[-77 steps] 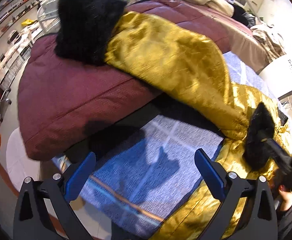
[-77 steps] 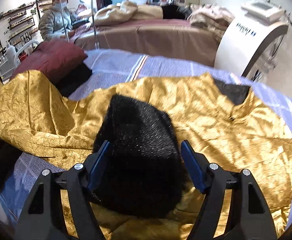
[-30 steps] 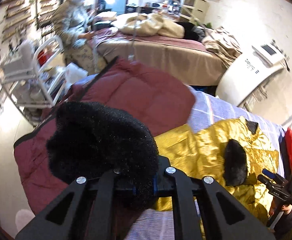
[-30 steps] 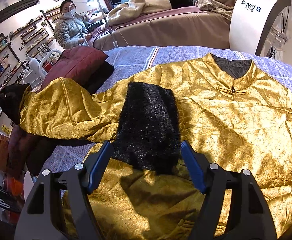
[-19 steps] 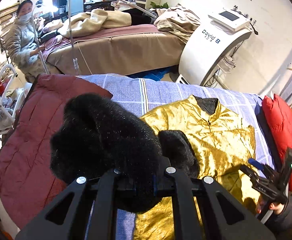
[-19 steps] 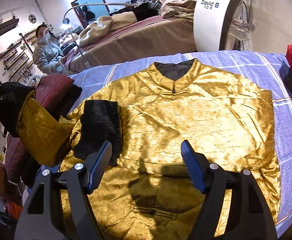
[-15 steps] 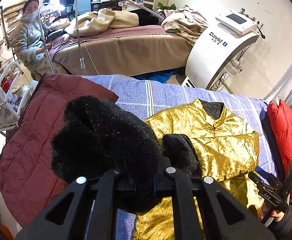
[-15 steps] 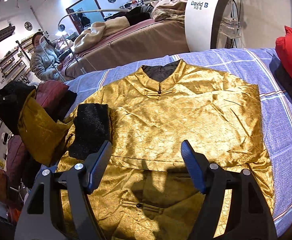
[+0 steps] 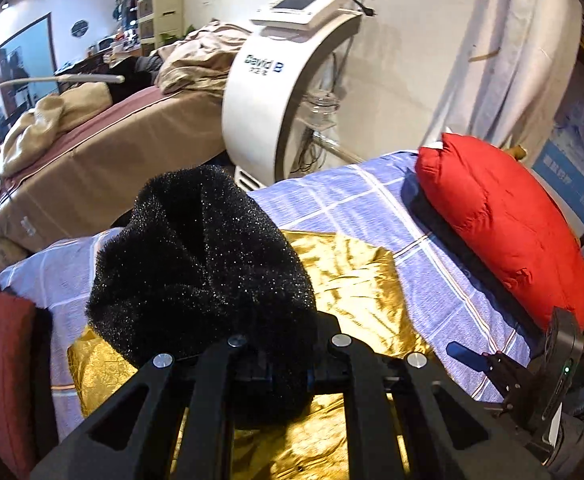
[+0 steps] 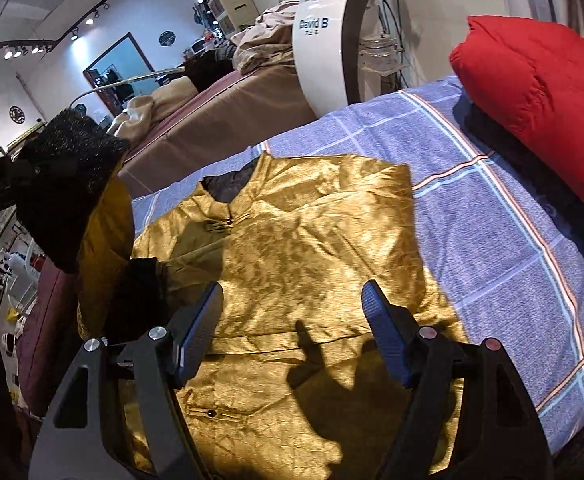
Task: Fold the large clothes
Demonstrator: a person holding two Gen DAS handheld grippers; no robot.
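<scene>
A gold satin jacket (image 10: 292, 264) with a black collar lining lies front-up on the blue checked bed cover (image 10: 491, 248). My left gripper (image 9: 288, 376) is shut on the black furry cuff (image 9: 204, 276) of one sleeve, held up over the jacket (image 9: 355, 280). From the right wrist view that lifted cuff (image 10: 68, 184) hangs at the left with the gold sleeve (image 10: 104, 248) drooping below it. The other black cuff (image 10: 136, 300) lies folded on the jacket's left side. My right gripper (image 10: 292, 320) hovers open above the jacket's lower front, nothing between its fingers.
A red padded pillow (image 10: 539, 104) lies at the bed's right end. A dark red quilt (image 9: 0, 368) sits at the left. A white "David B" machine (image 9: 276, 92) and a second, brown-covered bed (image 9: 104, 160) stand beyond.
My left gripper has carried the furry cuff from over the dark red quilt across toward the jacket's middle. My right gripper has swung right, from the lying cuff to over the jacket's front.
</scene>
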